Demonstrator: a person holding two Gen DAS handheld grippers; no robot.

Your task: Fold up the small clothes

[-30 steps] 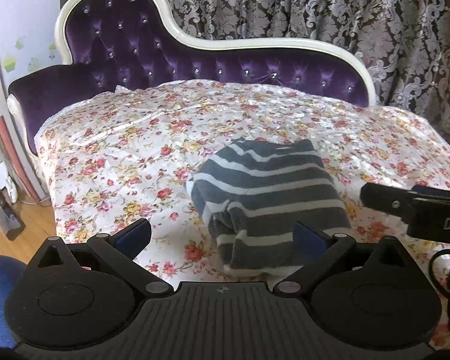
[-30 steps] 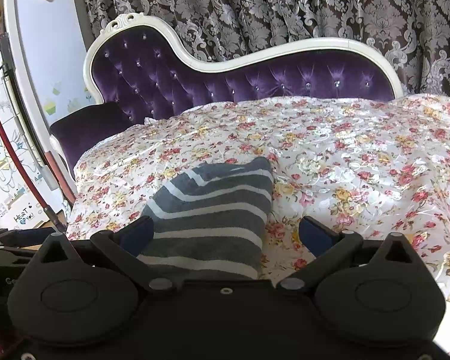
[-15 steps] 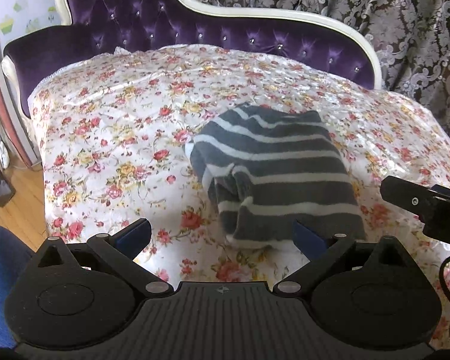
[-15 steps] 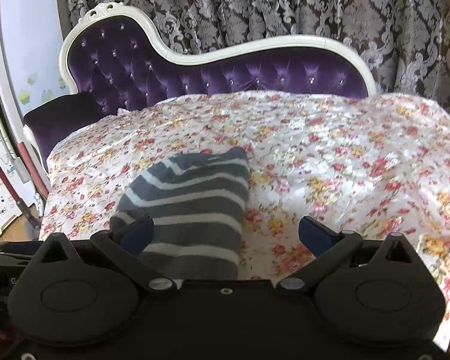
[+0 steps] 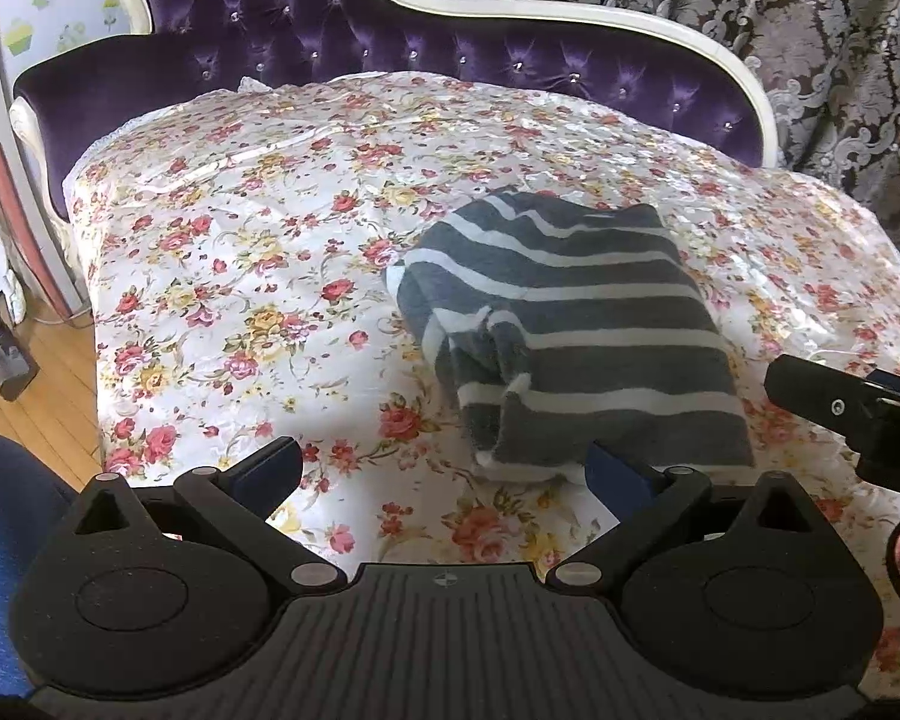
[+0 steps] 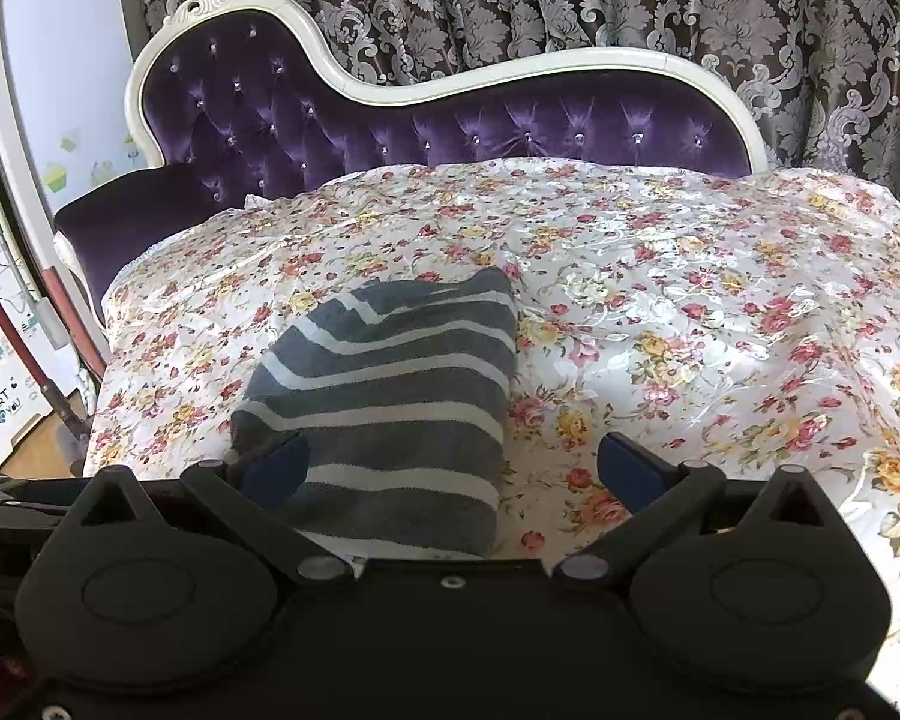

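Reading the left wrist view: the striped grey knit garment [image 5: 576, 330] lies folded into a compact bundle on the floral bedspread [image 5: 240, 252], at about 1 o'clock from the left gripper [image 5: 444, 471].
Left claw: fingers spread wide apart, nothing between them; its right blue pad sits just at the bundle's near hem, and I cannot tell whether it touches.
Progress from this view: the fold looks essentially done, a judgement; the bundle is a neat block, but its 9 o'clock side shows loose tucked layers and a bunched edge.
Only here: that layered open side of the fold; the other tool's black finger entering at 3 o'clock; wooden floor [image 5: 24, 372] at 9 o'clock.
Right wrist view: the same garment [image 6: 390, 396] lies at 11 o'clock from the right gripper [image 6: 453, 468], its smooth closed fold edge facing 3 o'clock.
Right claw: spread apart and empty; the left pad overlaps the garment's near corner in the frame.
Only here: the clean right edge, broad bare bedspread at 2 o'clock, the full purple tufted headboard [image 6: 390, 126] and damask curtain [image 6: 570, 0] at 12 o'clock.
Left to do: probably only tidying the loose side or setting the bundle aside.
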